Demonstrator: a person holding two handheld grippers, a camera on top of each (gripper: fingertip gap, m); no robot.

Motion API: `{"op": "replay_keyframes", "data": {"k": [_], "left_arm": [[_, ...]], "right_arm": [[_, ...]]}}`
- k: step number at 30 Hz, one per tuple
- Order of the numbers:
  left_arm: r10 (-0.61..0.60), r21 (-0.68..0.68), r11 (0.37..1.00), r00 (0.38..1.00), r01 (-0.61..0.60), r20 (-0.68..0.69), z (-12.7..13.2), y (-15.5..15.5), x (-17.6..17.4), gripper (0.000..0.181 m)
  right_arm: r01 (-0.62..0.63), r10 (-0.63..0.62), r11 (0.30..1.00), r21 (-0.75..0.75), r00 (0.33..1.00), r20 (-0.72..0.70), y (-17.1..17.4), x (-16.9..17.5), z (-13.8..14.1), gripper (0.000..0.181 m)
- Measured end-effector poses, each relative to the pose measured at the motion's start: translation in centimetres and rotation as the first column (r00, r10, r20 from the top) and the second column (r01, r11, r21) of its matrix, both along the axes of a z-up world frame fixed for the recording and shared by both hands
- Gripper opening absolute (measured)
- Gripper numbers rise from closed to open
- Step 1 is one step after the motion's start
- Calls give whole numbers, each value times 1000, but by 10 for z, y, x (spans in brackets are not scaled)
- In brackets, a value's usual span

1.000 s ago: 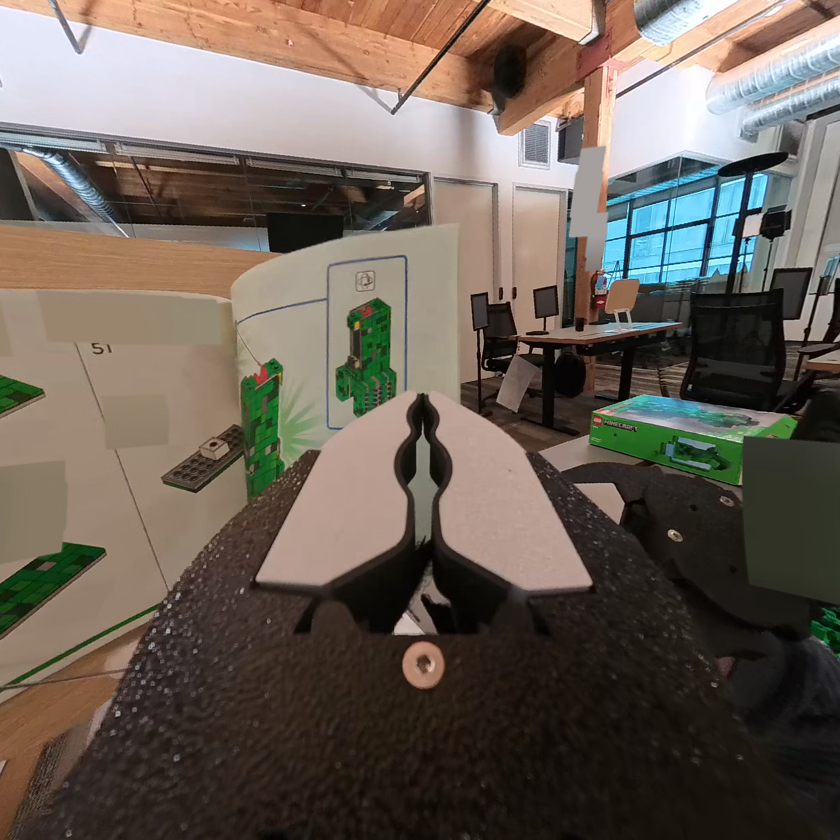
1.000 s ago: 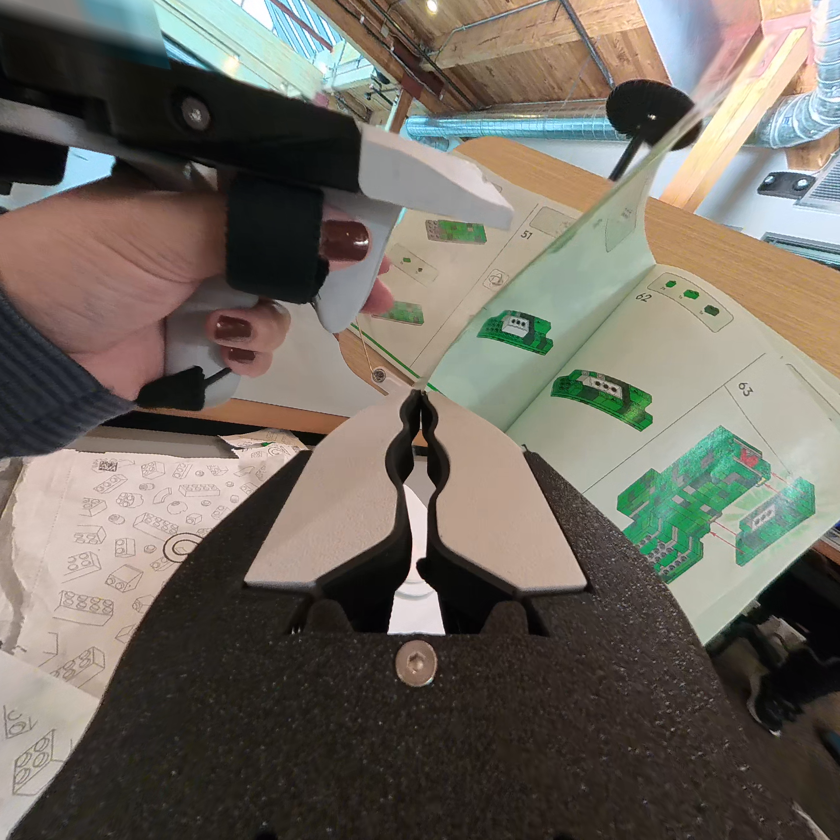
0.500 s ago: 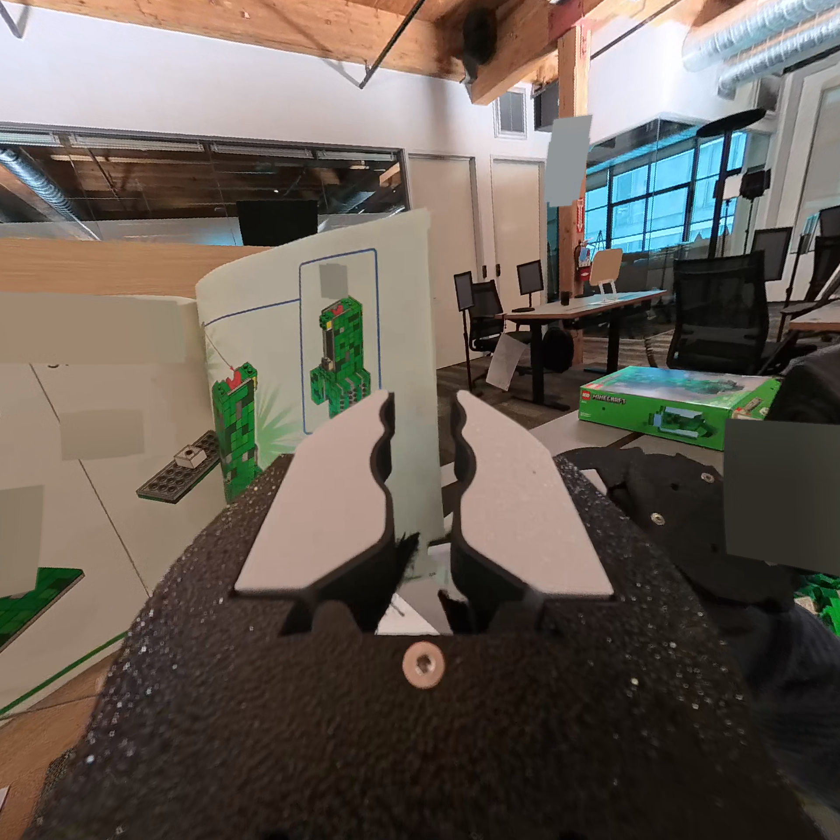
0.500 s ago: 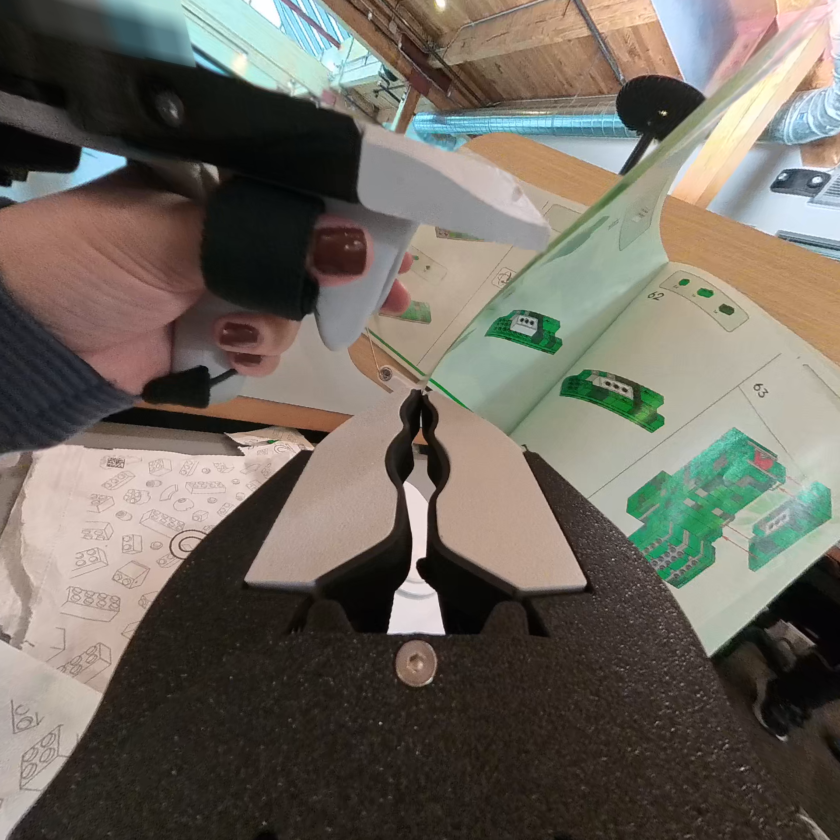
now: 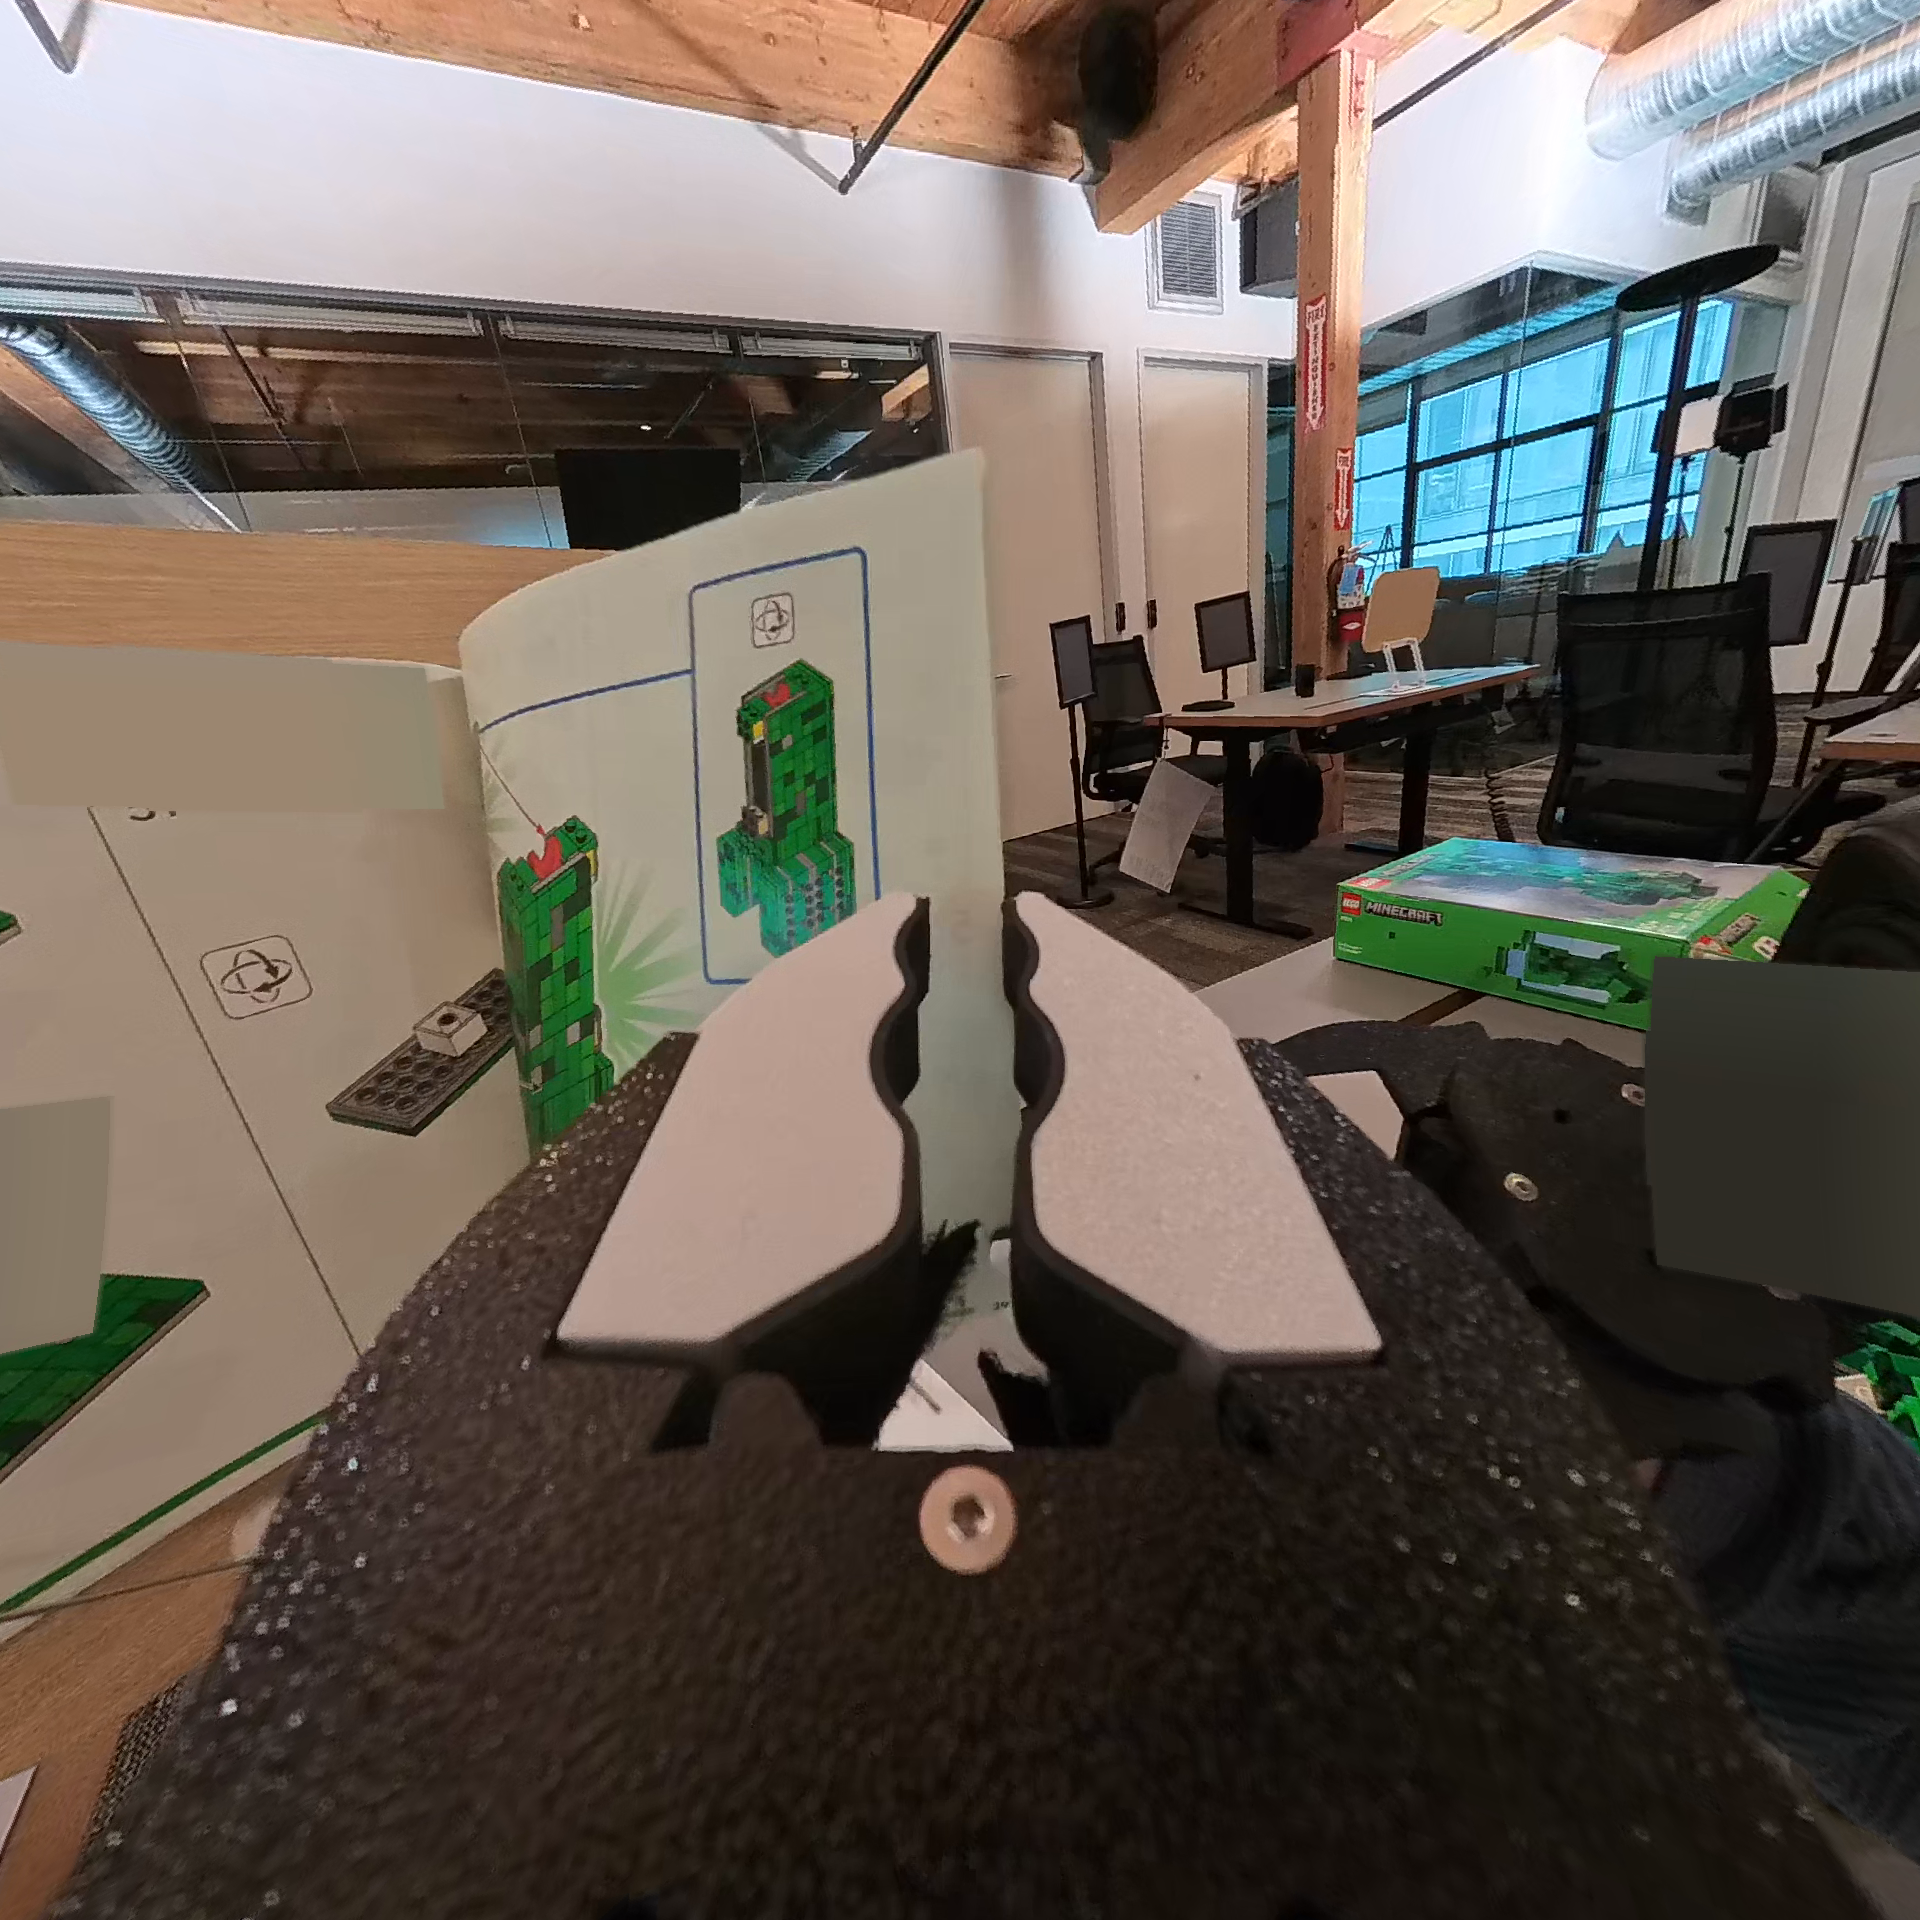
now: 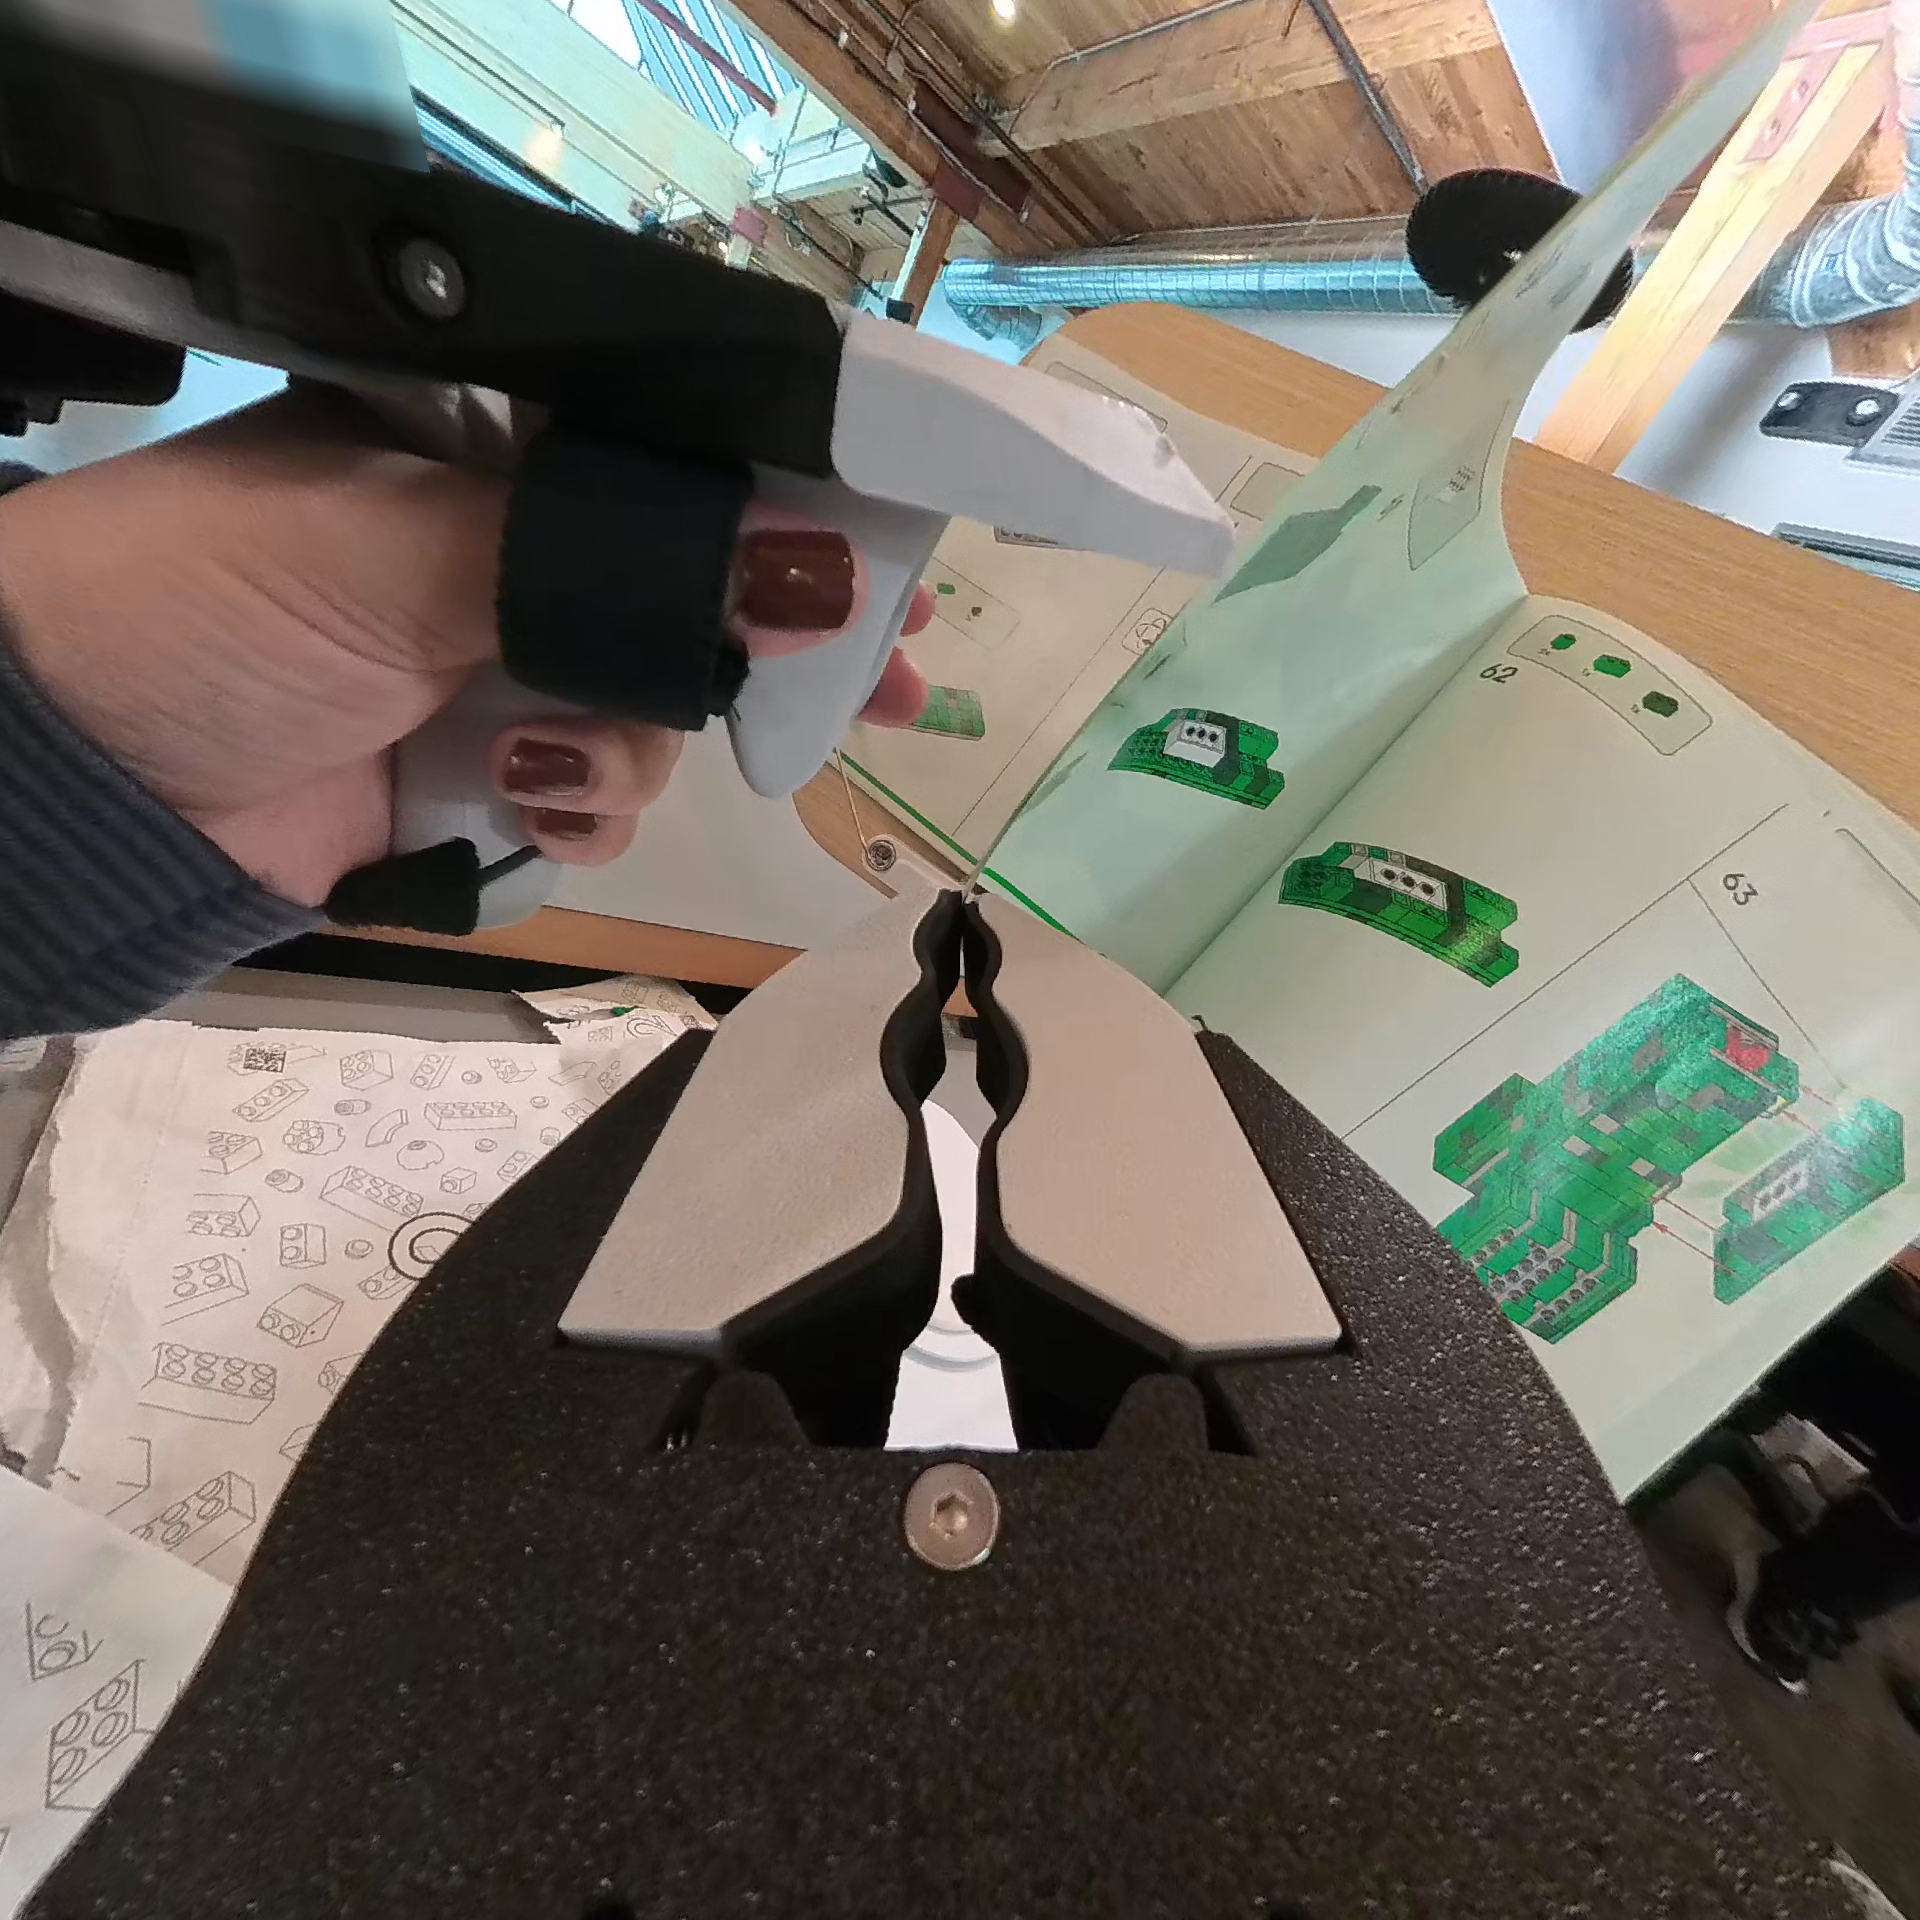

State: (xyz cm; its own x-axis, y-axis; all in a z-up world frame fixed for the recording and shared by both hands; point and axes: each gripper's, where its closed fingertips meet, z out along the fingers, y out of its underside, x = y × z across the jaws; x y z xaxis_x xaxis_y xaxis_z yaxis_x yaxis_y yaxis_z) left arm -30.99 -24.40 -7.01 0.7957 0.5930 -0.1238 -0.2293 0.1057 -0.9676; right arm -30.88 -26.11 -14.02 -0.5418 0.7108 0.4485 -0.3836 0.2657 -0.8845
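Observation:
An open instruction booklet (image 5: 260, 987) with green brick-model pictures lies on a wooden table. One page (image 5: 790, 727) stands curled upright. My left gripper (image 5: 966, 914) is open by a narrow gap, and the page's free edge runs between its fingers without being pinched. My right gripper (image 6: 961, 899) is shut on the lower corner of that same page (image 6: 1247, 623), near the booklet's spine. In the right wrist view, a hand holds the left gripper (image 6: 1174, 520) at the upper left, its tip at the page's upper part.
A green toy box (image 5: 1558, 925) lies on a grey table at the right. White paper bags printed with brick outlines (image 6: 260, 1143) lie left of my right gripper. Loose green bricks (image 5: 1896, 1371) show at the right edge. Office desks and chairs (image 5: 1351, 707) stand far behind.
My left gripper, shut on the page edge a second ago, has opened and let it go. My right gripper stays shut on the page corner.

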Motion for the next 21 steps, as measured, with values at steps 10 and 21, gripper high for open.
{"op": "replay_keyframes", "data": {"k": [10,21], "left_arm": [[-13,7,1000,999,13,31,-2,0,-2,18],[-29,-1,1000,999,29,38,-3,1,-1,22]], "right_arm": [[-2,2,1000,0,1000,3,0,0,-1,0],[-5,5,1000,-6,1000,5,1,0,0,0]]}}
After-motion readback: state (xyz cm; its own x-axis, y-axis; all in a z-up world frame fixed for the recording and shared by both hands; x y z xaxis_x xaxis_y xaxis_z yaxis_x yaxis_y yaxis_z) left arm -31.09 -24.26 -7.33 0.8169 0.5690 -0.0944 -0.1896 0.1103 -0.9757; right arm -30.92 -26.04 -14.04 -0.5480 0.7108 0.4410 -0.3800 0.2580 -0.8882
